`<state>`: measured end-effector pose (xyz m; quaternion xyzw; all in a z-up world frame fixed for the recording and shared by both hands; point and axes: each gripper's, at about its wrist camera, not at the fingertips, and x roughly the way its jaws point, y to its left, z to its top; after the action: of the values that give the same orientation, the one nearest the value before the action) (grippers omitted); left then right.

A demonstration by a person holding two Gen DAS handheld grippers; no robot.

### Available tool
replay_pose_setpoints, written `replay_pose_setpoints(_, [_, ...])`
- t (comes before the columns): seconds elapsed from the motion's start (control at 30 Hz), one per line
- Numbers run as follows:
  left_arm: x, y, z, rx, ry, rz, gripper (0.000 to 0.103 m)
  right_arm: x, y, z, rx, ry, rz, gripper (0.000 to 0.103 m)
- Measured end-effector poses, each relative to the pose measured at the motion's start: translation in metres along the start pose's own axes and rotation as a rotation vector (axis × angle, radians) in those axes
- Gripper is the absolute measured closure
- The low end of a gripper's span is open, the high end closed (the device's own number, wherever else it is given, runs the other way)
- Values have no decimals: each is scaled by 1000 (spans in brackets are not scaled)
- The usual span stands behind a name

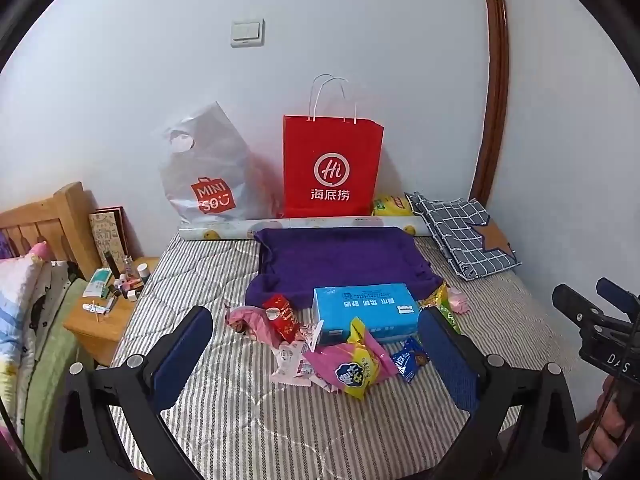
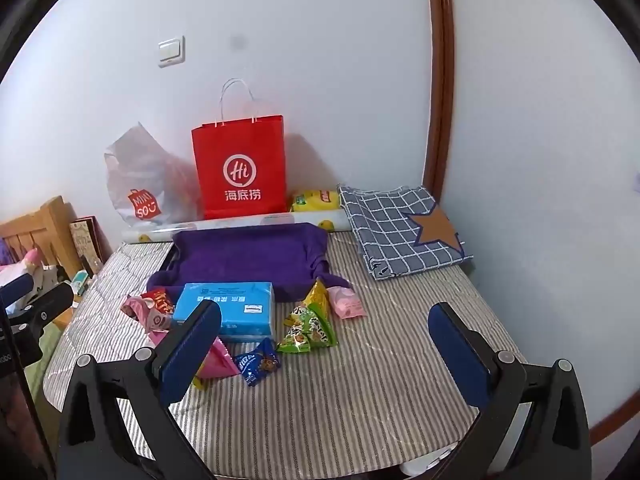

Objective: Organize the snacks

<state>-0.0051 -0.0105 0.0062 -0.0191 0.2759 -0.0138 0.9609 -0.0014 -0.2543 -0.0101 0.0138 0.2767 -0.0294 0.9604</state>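
Snack packets lie scattered on a striped mattress (image 1: pixel 224 400) in front of a purple tray (image 1: pixel 340 264). Among them are a pink and yellow bag (image 1: pixel 352 364), a red packet (image 1: pixel 282 316), a small blue packet (image 1: pixel 410 360) and a blue tissue pack (image 1: pixel 366 310). The right wrist view adds green triangular packets (image 2: pixel 310 328), a pink pouch (image 2: pixel 346 302), the blue packet (image 2: pixel 258 364) and the tissue pack (image 2: pixel 228 308). My left gripper (image 1: pixel 316 360) hovers open above the pile, holding nothing. My right gripper (image 2: pixel 326 352) is open too, over bare mattress (image 2: pixel 360 392) to the right of the snacks.
A red paper bag (image 1: pixel 332 168) and a grey plastic bag (image 1: pixel 208 176) lean on the wall behind the tray. A folded checked cloth (image 1: pixel 464 232) lies at the back right. At the left stand a wooden bedside table (image 1: pixel 100 320) with small bottles and a wooden headboard (image 1: pixel 44 224).
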Motion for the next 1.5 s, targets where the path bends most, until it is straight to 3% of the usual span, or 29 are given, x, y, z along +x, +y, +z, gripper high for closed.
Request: replay_pose_setpoints(1.5, [-9, 4, -4, -4, -15, 7, 0, -4, 13, -6, -26, -17, 24, 1])
